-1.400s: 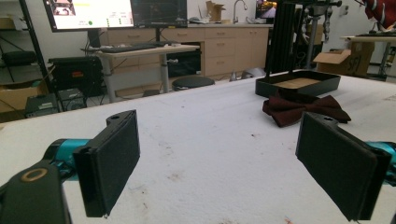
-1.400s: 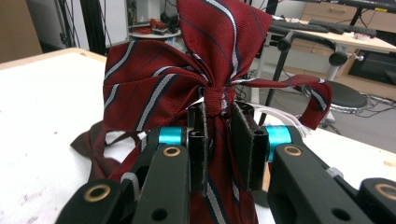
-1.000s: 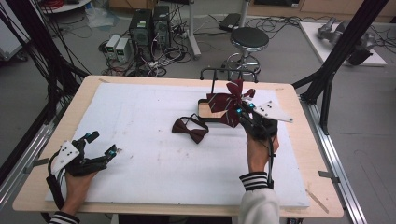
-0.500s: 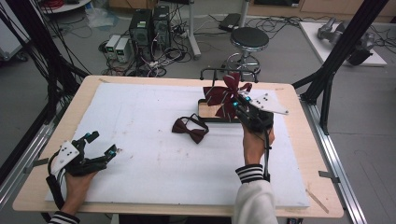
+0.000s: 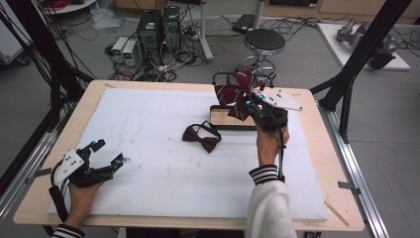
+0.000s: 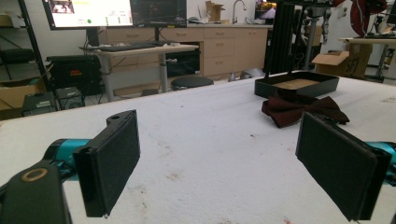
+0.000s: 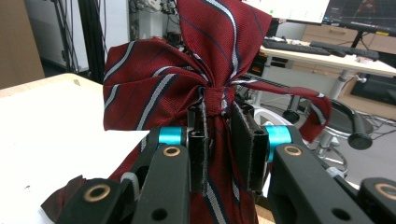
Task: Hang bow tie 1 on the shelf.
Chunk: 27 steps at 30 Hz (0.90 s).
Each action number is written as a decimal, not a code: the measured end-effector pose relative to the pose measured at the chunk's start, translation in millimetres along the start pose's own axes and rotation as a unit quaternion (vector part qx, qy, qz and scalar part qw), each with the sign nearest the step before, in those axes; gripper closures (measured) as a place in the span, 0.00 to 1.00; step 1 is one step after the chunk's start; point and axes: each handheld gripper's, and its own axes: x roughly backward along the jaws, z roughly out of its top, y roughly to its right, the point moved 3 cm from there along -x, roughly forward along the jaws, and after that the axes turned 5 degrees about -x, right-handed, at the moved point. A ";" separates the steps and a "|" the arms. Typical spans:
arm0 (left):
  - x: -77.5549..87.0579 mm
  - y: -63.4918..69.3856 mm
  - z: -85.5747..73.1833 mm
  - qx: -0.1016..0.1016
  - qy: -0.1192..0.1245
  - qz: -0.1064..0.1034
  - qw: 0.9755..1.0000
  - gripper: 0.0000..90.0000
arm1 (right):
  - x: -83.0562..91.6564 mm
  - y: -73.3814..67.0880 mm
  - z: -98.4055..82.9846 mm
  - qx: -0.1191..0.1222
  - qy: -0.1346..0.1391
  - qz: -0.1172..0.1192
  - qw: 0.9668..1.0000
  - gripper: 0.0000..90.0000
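My right gripper (image 5: 249, 101) is shut on the knot of a red striped bow tie (image 5: 236, 93) and holds it in the air over a black tray (image 5: 224, 122) with a wooden floor. In the right gripper view the striped bow tie (image 7: 187, 84) fans out above the two pads pinching its knot, my right gripper (image 7: 218, 140). A plain dark red bow tie (image 5: 200, 137) lies flat on the white mat left of the tray. My left gripper (image 5: 108, 153) rests near the table's front left corner, open and empty. Beyond its open pads (image 6: 112, 161), the left gripper view shows the dark bow tie (image 6: 301, 108) and the tray (image 6: 299, 84).
A white foam mat (image 5: 148, 148) covers most of the wooden table (image 5: 317, 144). A black stool (image 5: 265, 44) stands behind the table's far edge. Black frame posts (image 5: 359, 54) rise at the right, and computers and cables sit on the floor behind.
My right gripper has carried the striped bow tie slightly left and up over the tray. The left gripper and the dark bow tie have stayed put.
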 end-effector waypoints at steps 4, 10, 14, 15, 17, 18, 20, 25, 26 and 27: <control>0.0 0.0 0.1 0.000 0.000 0.000 1.000 0.16 | -5.9 4.0 -2.4 0.004 -0.003 0.003 1.000 0.85; 0.1 0.0 0.0 0.000 0.000 0.001 1.000 0.16 | -14.5 13.5 -6.3 -0.007 -0.006 0.016 1.000 0.85; -0.1 0.0 0.0 0.000 -0.001 0.000 1.000 0.16 | -18.8 17.8 -6.7 -0.009 -0.010 0.019 1.000 0.85; -0.1 0.0 0.0 0.000 -0.001 0.000 1.000 0.16 | -19.4 18.5 -6.6 -0.012 -0.011 0.021 1.000 0.85; 0.0 0.0 0.0 0.000 -0.001 0.000 1.000 0.16 | -20.7 19.9 -6.3 -0.010 -0.010 0.021 1.000 0.85; 0.0 0.0 0.0 0.000 -0.001 0.001 1.000 0.16 | -21.3 20.4 -6.3 -0.012 -0.011 0.022 1.000 0.85; 0.0 0.0 0.0 0.000 -0.001 0.001 1.000 0.16 | -22.7 21.5 -6.4 -0.012 -0.010 0.023 1.000 0.85; 0.1 0.0 0.1 0.000 0.000 0.001 1.000 0.16 | -26.1 25.7 -8.8 -0.013 -0.015 0.027 0.999 0.85; 0.1 0.0 0.1 0.000 0.000 0.001 1.000 0.16 | -26.9 27.1 -9.6 -0.014 -0.016 0.028 0.999 0.85; 0.0 0.0 0.0 0.000 0.000 0.001 1.000 0.16 | -27.5 28.3 -10.6 -0.015 -0.018 0.029 0.999 0.85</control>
